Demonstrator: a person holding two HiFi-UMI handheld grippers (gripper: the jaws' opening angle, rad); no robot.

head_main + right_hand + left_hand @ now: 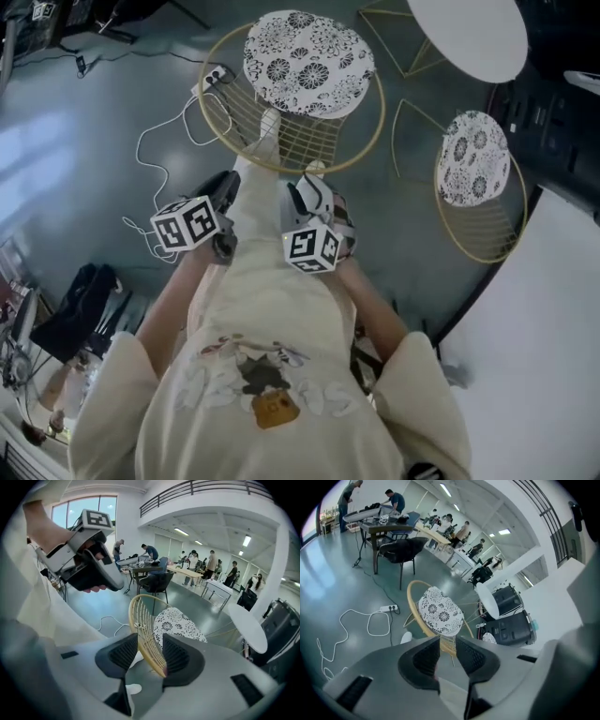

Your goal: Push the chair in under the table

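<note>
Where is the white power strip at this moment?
Head view, upper left: the power strip lies on the floor just left of the gold rim of the nearer wire chair.

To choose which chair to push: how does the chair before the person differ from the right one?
The near chair has its back rim between the jaws of the right tool; nothing reaches the right chair. The near chair is straight before the person; the right chair is aside. Both have gold wire backs and floral cushions.
</note>
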